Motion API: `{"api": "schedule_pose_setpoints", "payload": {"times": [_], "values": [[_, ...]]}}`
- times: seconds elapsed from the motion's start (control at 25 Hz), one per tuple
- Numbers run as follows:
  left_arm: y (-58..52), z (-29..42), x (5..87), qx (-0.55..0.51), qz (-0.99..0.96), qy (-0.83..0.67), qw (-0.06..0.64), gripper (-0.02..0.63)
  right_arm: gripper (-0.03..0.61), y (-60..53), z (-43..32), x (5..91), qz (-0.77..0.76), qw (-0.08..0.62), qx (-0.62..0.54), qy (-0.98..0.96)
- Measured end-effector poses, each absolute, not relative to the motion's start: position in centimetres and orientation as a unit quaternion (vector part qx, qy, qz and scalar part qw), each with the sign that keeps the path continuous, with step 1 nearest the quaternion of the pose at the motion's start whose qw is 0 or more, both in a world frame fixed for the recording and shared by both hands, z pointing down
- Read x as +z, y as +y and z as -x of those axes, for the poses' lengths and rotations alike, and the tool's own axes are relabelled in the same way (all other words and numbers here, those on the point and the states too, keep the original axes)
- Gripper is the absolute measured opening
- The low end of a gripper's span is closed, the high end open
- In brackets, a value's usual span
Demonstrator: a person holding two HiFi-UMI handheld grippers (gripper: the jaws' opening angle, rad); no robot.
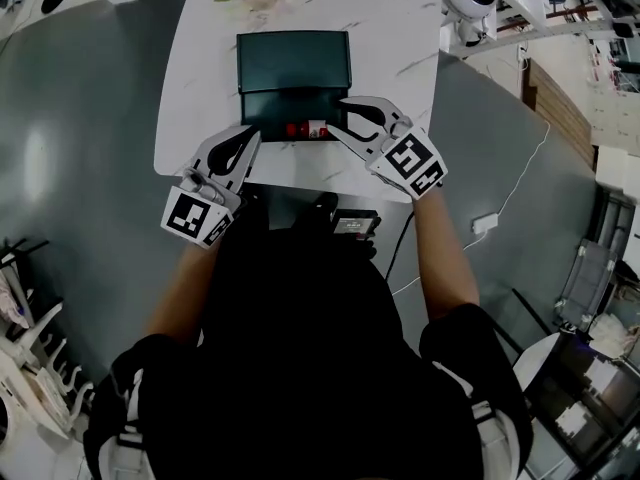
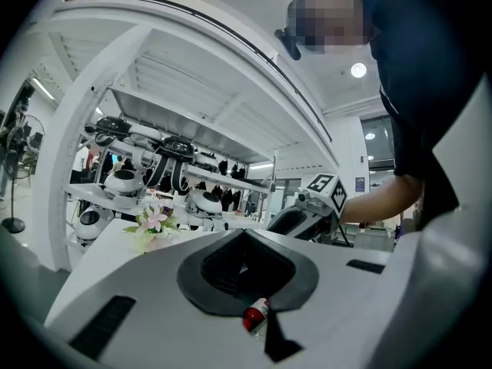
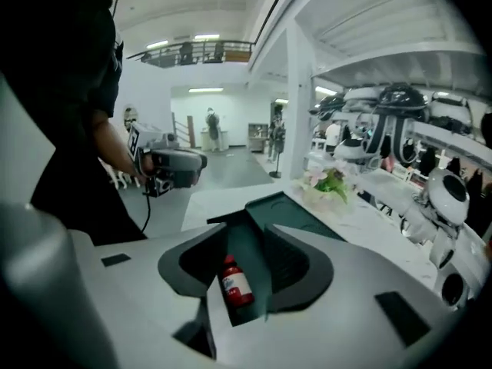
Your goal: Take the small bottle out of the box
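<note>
Hanging at frame left, the left gripper (image 1: 250,138) has its jaws pressed together, just off the corner of the open dark green rectangular box (image 1: 270,103). The small red white-labelled bottle (image 1: 307,129) lies on its side inside the box's near wall, long axis running across the frame. Just right of it, the right gripper (image 1: 338,115) has its jaws spread with nothing gripped and looks the nearer taker.

box (image 1: 293,63): dark green | small bottle (image 1: 306,129): red, white label | table (image 1: 200,78): white, marbled

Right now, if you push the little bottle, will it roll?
Probably: the bottle lies on its side and looks round. It's small, so likely light. The box around it should stop it soon.
</note>
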State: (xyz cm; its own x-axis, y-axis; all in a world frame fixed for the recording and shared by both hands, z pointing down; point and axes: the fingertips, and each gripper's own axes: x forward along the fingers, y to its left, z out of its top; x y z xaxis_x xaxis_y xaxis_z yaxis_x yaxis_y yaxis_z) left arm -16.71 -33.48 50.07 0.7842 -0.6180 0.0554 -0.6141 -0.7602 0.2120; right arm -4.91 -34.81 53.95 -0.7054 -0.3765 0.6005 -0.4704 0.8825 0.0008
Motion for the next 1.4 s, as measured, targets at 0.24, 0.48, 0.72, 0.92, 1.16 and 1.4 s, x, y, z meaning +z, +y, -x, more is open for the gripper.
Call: {"api": "schedule_pose_setpoints", "payload": {"times": [0.24,0.48,0.72,0.92,1.16,1.4], "values": [[-32.3,17.4,51.2,-0.008,-0.934,-0.337,0.122,0.015,0.183,-34.2,6.4,58.9,-0.110,0.419,0.085,-0.897],[-31.7,18.3,51.7,-0.008,-0.929,-0.346,0.131,0.015,0.206,-33.9,6.7,63.4,-0.034,0.492,0.108,-0.863],[-31.5,19.1,52.0,-0.010,-0.922,-0.361,0.138,0.015,0.215,-33.4,5.8,66.7,0.007,0.552,0.101,-0.827],[-31.3,19.7,52.5,-0.010,-0.918,-0.369,0.145,0.015,0.219,-32.9,5.3,68.9,0.027,0.584,0.103,-0.805],[-30.9,19.7,52.4,-0.014,-0.917,-0.370,0.150,0.015,0.224,-33.2,5.3,69.5,0.031,0.602,0.106,-0.791],[-30.8,19.7,52.7,-0.019,-0.916,-0.369,0.158,0.015,0.227,-32.9,5.8,69.7,0.054,0.618,0.123,-0.774]]}}
